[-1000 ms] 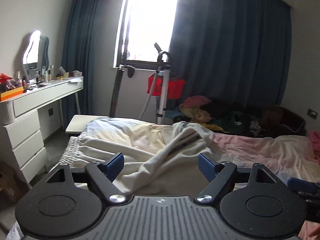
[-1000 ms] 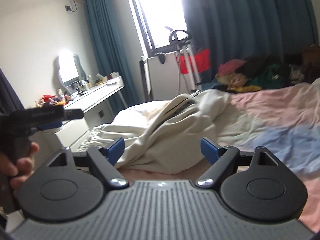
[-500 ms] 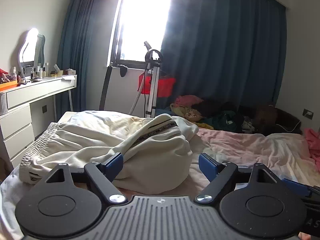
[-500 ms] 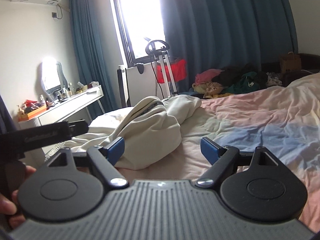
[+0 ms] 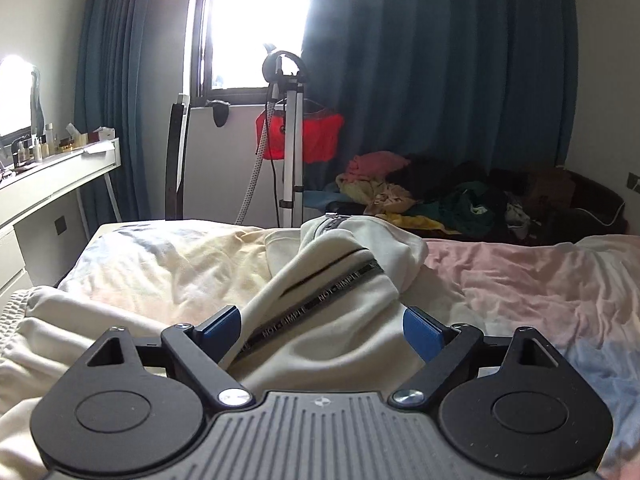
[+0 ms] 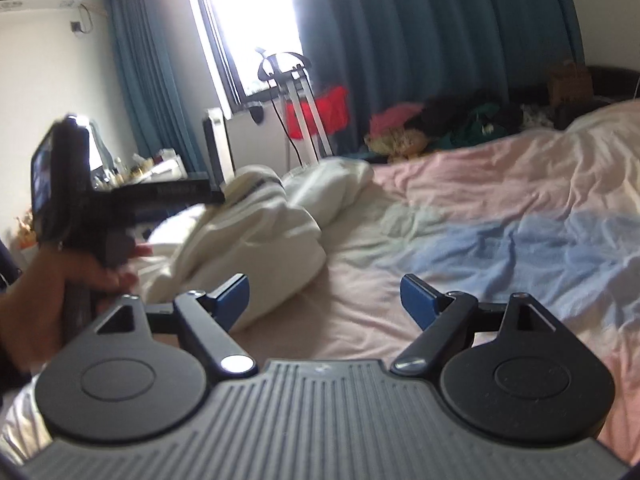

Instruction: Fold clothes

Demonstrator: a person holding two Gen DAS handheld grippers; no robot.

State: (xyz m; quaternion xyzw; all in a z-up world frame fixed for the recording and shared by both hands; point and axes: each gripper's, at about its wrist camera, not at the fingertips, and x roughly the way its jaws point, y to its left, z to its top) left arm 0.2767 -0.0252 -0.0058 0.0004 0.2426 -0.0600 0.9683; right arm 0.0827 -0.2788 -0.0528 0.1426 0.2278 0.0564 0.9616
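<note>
**Both grippers spread wide over cream trousers on the bed**

Left wrist view: the left gripper point(image 5: 322, 330) is spread wide, its blue pads holding nothing. A rumpled pair of cream trousers point(image 5: 328, 280) lies heaped on the bed point(image 5: 520, 284), and a fold of the cloth rises between the two fingers, close against the left pad point(image 5: 222, 328). A black stripe with lettering runs along the trouser leg. Behind the bed stand a garment steamer point(image 5: 290, 136) with something red hanging on it, dark blue curtains point(image 5: 440, 60) and a pile of clothes point(image 5: 440, 196). A white dressing table point(image 5: 48, 176) is at the left.

Right wrist view: the right gripper point(image 6: 324, 296) is also wide apart and grips nothing. It hovers above the pink and blue bedsheet point(image 6: 500, 220), just beside the cream heap point(image 6: 256, 232). At the left, blurred, a hand point(image 6: 60, 280) grips the handle of the other gripper.
</note>
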